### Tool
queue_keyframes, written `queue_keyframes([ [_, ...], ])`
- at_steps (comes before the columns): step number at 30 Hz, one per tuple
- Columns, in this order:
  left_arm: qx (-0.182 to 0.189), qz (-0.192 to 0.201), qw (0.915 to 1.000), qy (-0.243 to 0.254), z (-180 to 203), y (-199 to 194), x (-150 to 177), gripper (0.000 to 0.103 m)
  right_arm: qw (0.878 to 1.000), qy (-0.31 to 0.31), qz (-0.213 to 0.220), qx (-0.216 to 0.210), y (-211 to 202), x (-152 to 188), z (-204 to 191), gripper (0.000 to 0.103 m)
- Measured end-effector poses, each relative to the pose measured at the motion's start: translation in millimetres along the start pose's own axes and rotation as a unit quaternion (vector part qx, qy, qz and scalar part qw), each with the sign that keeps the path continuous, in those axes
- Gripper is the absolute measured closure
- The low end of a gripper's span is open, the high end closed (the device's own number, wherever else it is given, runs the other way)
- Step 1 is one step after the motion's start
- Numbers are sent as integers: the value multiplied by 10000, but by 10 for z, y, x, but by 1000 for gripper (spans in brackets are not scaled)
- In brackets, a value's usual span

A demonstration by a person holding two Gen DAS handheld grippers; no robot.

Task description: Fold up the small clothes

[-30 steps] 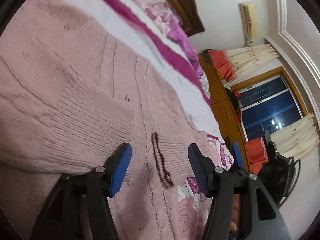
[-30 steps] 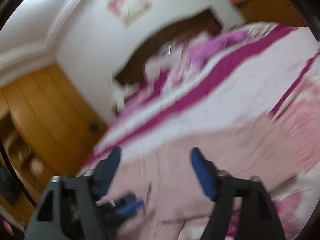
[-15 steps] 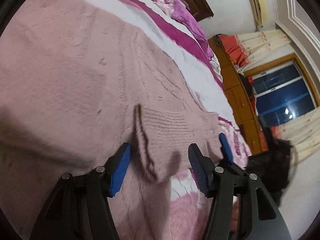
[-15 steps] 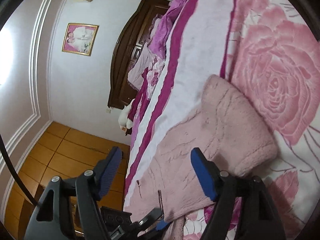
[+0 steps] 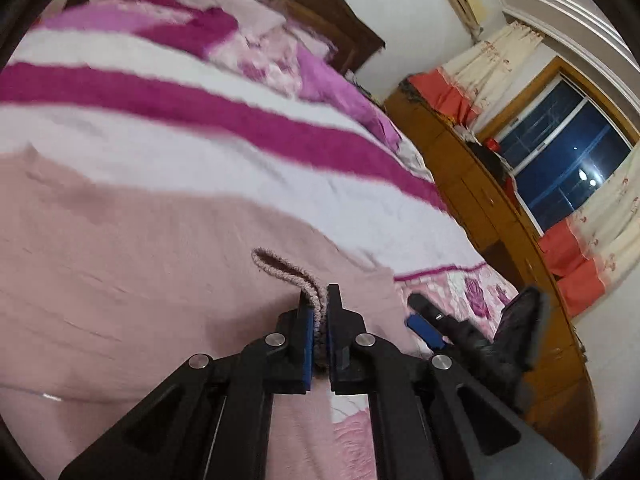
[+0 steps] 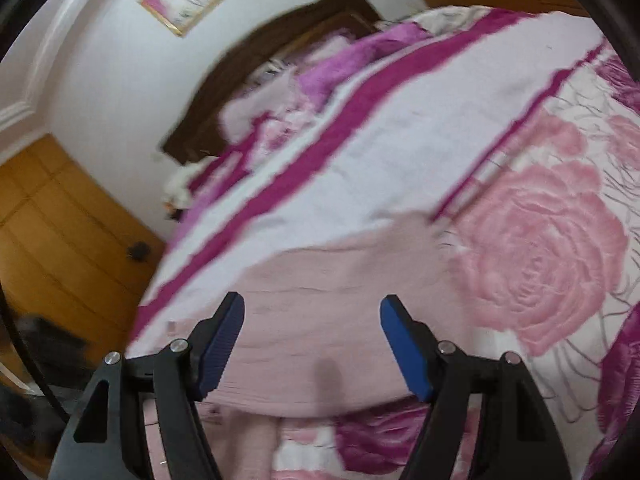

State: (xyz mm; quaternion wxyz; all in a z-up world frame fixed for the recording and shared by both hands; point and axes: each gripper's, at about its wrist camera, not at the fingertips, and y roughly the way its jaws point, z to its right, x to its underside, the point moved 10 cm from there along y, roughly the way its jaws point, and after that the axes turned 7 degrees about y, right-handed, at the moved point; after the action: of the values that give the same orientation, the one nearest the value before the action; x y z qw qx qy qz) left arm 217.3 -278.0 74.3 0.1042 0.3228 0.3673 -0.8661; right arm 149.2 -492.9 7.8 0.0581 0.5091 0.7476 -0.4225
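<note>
A pale pink knitted sweater [image 5: 132,248] lies spread on the bed. My left gripper [image 5: 318,316] is shut on its ribbed, dark-edged cuff [image 5: 284,270], which loops up out of the jaws. In the right wrist view the same sweater [image 6: 320,300] lies under and ahead of my right gripper [image 6: 312,344], which is open and empty just above the fabric. The right gripper also shows in the left wrist view [image 5: 460,332], to the right of the sweater's edge.
The bedspread has white and magenta stripes [image 5: 240,120] and large pink roses [image 6: 540,264]. Pillows and a dark wooden headboard [image 6: 280,48] are at the far end. A wooden cabinet [image 5: 480,200] and a window flank the right side; wooden wardrobe doors [image 6: 60,220] stand left.
My left gripper has closed on the sweater's cuff and lifted it a little. My right gripper has swung over the sweater and stays open.
</note>
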Motion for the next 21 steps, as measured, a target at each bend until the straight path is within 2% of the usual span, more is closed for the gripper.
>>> queue_keyframes([
  [3, -317, 214, 9992, -95, -300, -384, -181, 103, 9953, -464, 451, 724, 48, -148, 96, 28],
  [5, -634, 260, 9976, -69, -521, -567, -208, 103, 9914, -759, 594, 888, 108, -215, 83, 28],
  [7, -994, 287, 9946, -73, -788, -754, -197, 103, 9949, -717, 345, 624, 234, -179, 59, 31],
  [10, -1319, 307, 9905, -218, -1146, -984, -165, 103, 9986, -468, 25, 232, 373, -106, -15, 38],
  [13, -1629, 228, 9859, -317, -1463, -1117, -101, 103, 9995, -249, -192, 94, 483, -26, -43, 41],
  [17, -1847, 95, 9820, -377, -1745, -1228, -7, 103, 9990, -169, -416, -30, 656, 74, -163, 41],
  [21, -2405, 52, 9702, -273, -2064, -1412, 30, 103, 9971, -351, -666, -95, 894, 184, -380, 41],
])
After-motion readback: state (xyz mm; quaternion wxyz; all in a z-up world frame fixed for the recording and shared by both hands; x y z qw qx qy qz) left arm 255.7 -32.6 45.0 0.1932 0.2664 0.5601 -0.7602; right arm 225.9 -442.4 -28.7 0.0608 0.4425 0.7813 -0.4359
